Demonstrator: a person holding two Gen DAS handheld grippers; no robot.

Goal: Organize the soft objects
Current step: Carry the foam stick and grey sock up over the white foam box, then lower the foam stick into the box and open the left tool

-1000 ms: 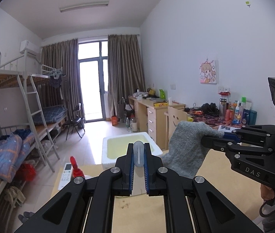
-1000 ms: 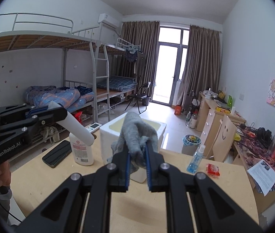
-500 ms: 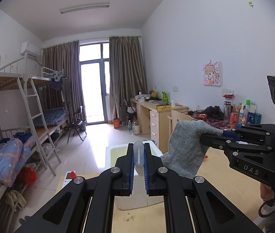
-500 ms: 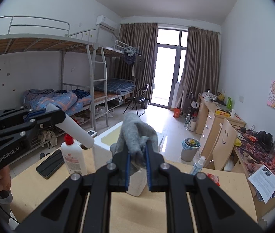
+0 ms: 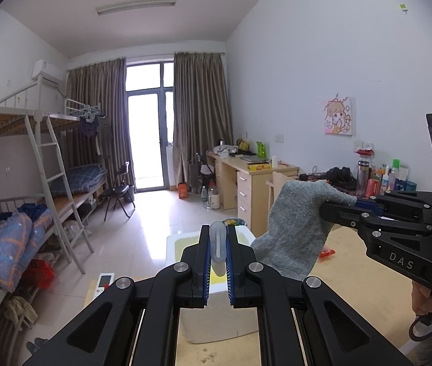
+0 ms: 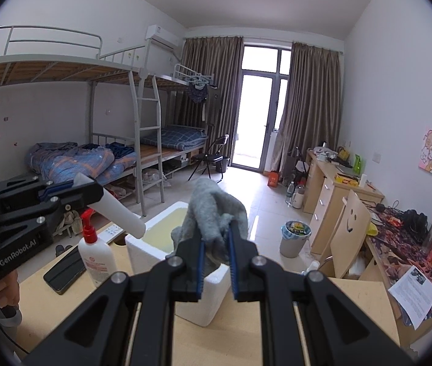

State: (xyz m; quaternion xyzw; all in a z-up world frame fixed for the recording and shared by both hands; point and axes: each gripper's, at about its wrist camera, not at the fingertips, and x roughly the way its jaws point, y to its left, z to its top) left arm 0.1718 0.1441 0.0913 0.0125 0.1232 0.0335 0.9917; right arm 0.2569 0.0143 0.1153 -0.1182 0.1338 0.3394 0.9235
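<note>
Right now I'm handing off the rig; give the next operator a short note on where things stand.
Left gripper: shut on a white tube, held above the foam box.
Right gripper: shut on a grey cloth, also over the box.
Box sits open on the table, beside a pump bottle and phone.
Done: both items picked up.
Left: lower each into the box and release.

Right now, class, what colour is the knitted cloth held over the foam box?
Grey knitted cloth, clearest in the right wrist view.

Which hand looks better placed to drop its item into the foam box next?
Probably the right: its gripper holds the grey cloth directly over the foam box.
</note>
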